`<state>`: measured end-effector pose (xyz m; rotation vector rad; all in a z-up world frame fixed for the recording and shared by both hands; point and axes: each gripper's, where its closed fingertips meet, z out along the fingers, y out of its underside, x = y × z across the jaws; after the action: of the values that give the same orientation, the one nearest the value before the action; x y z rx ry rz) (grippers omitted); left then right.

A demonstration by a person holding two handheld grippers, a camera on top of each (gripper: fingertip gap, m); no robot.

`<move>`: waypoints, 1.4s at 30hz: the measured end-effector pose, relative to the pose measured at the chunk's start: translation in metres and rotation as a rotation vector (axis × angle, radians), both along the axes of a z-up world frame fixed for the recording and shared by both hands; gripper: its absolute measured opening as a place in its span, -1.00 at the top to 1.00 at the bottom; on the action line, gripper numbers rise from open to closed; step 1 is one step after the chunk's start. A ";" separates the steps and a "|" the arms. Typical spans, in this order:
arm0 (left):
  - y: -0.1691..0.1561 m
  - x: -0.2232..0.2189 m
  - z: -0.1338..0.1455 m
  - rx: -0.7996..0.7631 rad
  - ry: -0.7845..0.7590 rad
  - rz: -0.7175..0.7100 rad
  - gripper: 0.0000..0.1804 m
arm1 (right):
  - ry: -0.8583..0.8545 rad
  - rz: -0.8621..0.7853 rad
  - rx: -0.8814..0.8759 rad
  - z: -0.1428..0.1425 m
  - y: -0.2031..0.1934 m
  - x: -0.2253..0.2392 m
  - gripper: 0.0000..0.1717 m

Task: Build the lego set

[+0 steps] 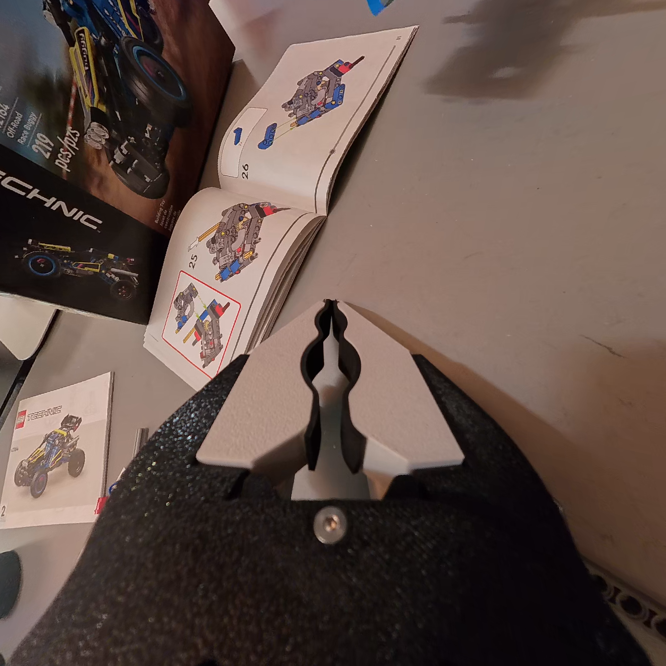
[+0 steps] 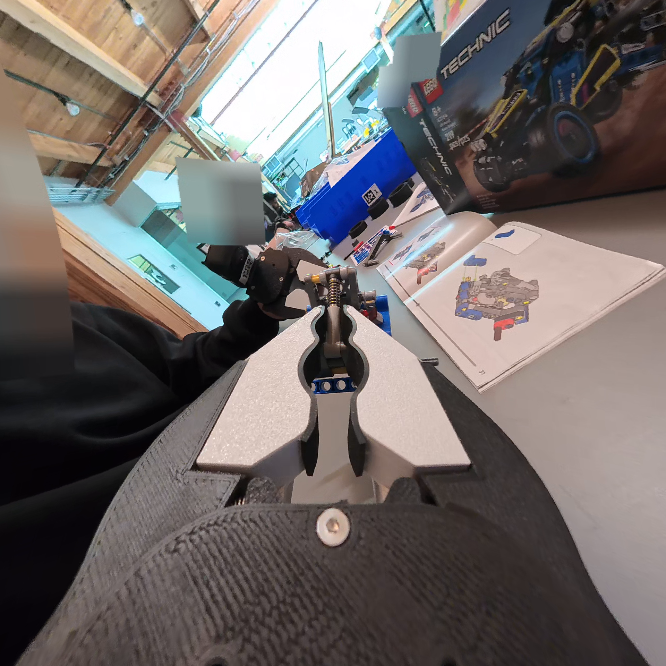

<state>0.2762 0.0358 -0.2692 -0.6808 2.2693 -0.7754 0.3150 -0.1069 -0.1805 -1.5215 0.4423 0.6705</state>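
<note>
My right gripper (image 2: 333,310) is shut on the grey shock absorber (image 2: 333,324) of a small grey and blue brick model (image 2: 337,279). Both pads press on its stem, and a coiled spring stands just past the fingertips. A blue beam with holes (image 2: 333,385) of the same model shows below the fingers. My left gripper (image 1: 331,302) is shut with its pads together and nothing between them, over the bare grey table (image 1: 504,252) beside an open instruction booklet (image 1: 274,180). It also shows in the right wrist view (image 2: 274,281), just left of the model.
A toy car box (image 1: 108,108) stands behind the open booklet (image 2: 522,299), and a second closed booklet (image 1: 57,450) lies at the left. Farther back are a blue bin (image 2: 360,180), black tyres (image 2: 378,207) and loose parts. A person's dark sleeve (image 2: 216,342) is at the left. Left tips to right tips: about 20 cm.
</note>
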 end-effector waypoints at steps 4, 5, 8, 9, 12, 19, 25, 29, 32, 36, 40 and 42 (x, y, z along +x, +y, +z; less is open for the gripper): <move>0.000 0.000 0.000 0.000 0.000 0.000 1.00 | -0.008 0.003 -0.006 0.000 0.001 -0.001 0.96; 0.000 0.000 0.000 0.000 0.000 0.000 1.00 | -0.017 0.008 -0.011 -0.001 0.001 -0.002 0.96; 0.000 0.000 0.000 0.001 -0.001 0.000 1.00 | -0.047 0.027 -0.028 -0.002 0.004 -0.008 0.96; 0.000 0.000 0.000 0.001 -0.001 0.000 1.00 | -0.054 0.033 -0.031 -0.002 0.004 -0.009 0.96; 0.000 0.000 0.000 0.001 -0.001 0.000 1.00 | -0.058 0.036 -0.033 -0.002 0.004 -0.010 0.96; 0.000 0.000 0.000 0.002 -0.001 -0.001 1.00 | -0.052 0.040 -0.025 -0.002 0.004 -0.010 0.96; 0.000 0.000 0.000 0.000 0.000 -0.001 1.00 | -0.049 0.045 -0.020 -0.002 0.004 -0.010 0.96; 0.000 0.000 0.000 0.000 0.001 -0.001 1.00 | -0.048 0.051 -0.016 -0.001 0.003 -0.011 0.96; 0.000 0.000 0.000 -0.001 0.001 -0.001 1.00 | -0.045 0.054 -0.012 -0.001 0.003 -0.011 0.96; 0.000 0.000 0.000 -0.001 0.002 -0.001 1.00 | -0.040 0.058 -0.006 0.000 0.003 -0.012 0.96; 0.000 0.000 0.000 -0.003 0.003 -0.001 1.00 | -0.040 0.064 -0.002 0.000 0.003 -0.012 0.96; 0.000 0.000 0.000 -0.003 0.003 -0.001 1.00 | -0.041 0.068 0.001 0.000 0.003 -0.013 0.96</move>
<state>0.2765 0.0358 -0.2694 -0.6831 2.2719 -0.7783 0.3020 -0.1043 -0.1801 -1.5522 0.3612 0.6910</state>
